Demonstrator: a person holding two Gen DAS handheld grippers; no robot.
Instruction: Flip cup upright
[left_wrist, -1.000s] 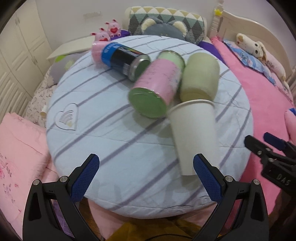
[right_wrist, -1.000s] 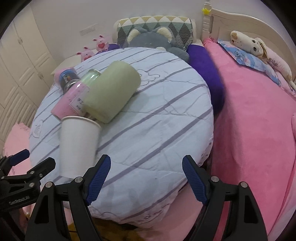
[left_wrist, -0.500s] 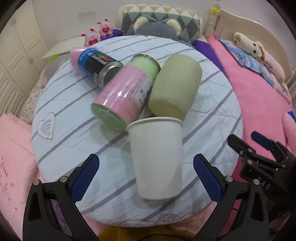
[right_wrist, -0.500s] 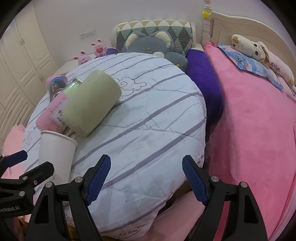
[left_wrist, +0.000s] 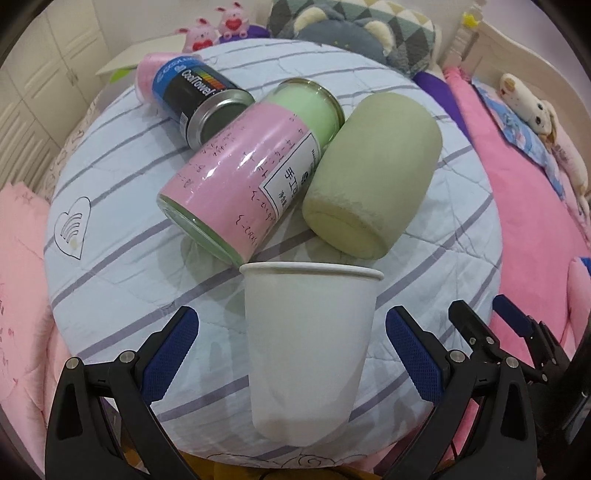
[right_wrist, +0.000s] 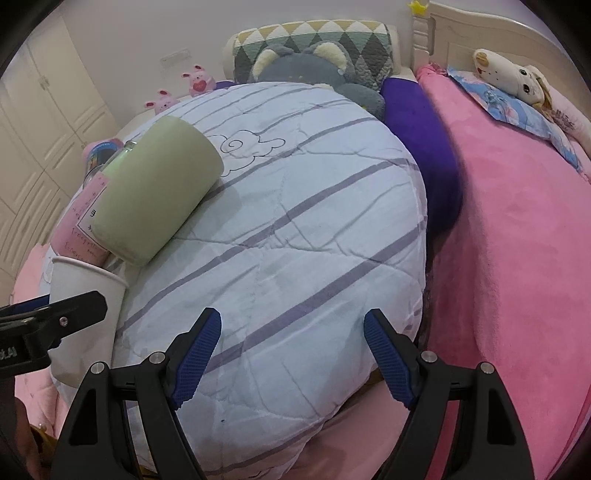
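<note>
A white paper cup (left_wrist: 308, 347) lies on its side on the round striped cushion (left_wrist: 122, 266), base toward me, rim toward the cans. My left gripper (left_wrist: 291, 354) is open with the cup between its blue pads, not touching. The cup also shows at the left edge of the right wrist view (right_wrist: 86, 317), partly hidden by the left gripper's finger. My right gripper (right_wrist: 291, 358) is open and empty over the cushion's near right part (right_wrist: 295, 258).
A pink-labelled jar (left_wrist: 251, 173), a green felt cylinder (left_wrist: 373, 177) and a black-and-blue can (left_wrist: 195, 99) lie just beyond the cup's rim. A pink bed (right_wrist: 517, 258), purple pillow (right_wrist: 417, 147) and plush toys surround the cushion.
My left gripper has moved right and forward until the cup sits between its fingers. The right gripper has drifted back and right, with the cup sliding to its left edge.
</note>
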